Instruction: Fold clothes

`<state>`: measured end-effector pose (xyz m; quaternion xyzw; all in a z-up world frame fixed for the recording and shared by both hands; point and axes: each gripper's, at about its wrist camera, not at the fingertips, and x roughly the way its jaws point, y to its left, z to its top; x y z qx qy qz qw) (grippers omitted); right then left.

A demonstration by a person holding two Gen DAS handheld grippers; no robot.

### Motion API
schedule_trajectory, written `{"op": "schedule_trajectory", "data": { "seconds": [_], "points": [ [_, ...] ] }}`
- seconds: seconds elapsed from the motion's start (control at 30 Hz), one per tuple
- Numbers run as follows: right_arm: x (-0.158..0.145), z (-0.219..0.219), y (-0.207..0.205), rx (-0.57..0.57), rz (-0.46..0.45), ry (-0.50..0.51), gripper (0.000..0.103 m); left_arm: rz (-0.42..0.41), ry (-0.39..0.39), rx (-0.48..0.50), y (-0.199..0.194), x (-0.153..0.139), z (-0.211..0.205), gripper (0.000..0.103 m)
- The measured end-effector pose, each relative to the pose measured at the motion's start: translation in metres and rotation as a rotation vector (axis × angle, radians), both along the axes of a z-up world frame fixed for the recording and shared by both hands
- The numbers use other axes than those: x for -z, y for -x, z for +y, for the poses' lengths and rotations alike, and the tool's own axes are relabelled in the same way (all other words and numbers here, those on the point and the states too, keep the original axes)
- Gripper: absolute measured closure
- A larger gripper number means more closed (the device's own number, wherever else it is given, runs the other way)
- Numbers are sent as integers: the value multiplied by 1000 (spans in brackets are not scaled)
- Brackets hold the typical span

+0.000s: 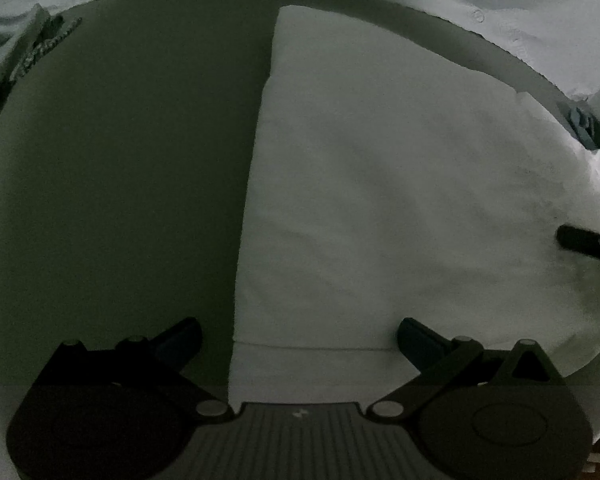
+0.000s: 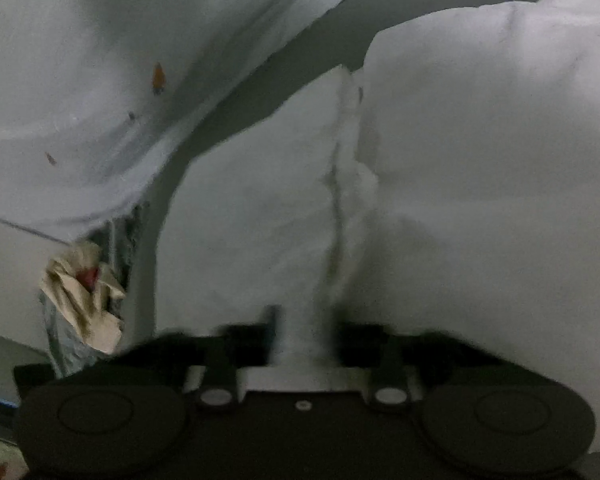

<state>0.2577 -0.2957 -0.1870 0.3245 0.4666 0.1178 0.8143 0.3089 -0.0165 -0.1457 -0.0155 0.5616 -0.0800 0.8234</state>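
A white garment (image 1: pixel 400 200) lies folded flat on the dark table (image 1: pixel 120 180), its straight left edge running down the middle of the left wrist view. My left gripper (image 1: pixel 298 332) is open and empty, hovering over the garment's near left corner. My right gripper (image 2: pixel 304 332) is shut on a pinched ridge of the white garment (image 2: pixel 480 200), which bunches up between the fingers. The right gripper's black finger (image 1: pixel 580 240) shows at the garment's right edge in the left wrist view.
A pale blue cloth (image 2: pixel 80 80) with small orange marks lies beyond the table edge. A crumpled beige item (image 2: pixel 84 288) sits at the left of the right wrist view. Folded clothes (image 1: pixel 16 56) lie at the table's far left.
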Motion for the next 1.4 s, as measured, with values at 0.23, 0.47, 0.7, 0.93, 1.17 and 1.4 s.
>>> {"op": "schedule_trajectory", "data": {
  "seconds": [0.23,0.47,0.7,0.93,1.17,1.4],
  "points": [
    [3,-6,29,40,-30,112,98,-36,-48,39,12,3,-4,0],
    [-17,-29,72,144,-101,208,64,-39,-69,39,18,3,-5,0],
    [-20,-107,143,540,-144,225,19,-78,-62,34,35,3,1,0],
    [8,-171,169,782,-121,158,15,-46,-69,34,31,-1,-1,0],
    [19,-216,144,852,-175,69,15,-6,-76,35,31,-4,1,0],
    [58,-250,135,1173,-185,-456,40,-9,-76,32,32,-8,3,0]
  ]
}}
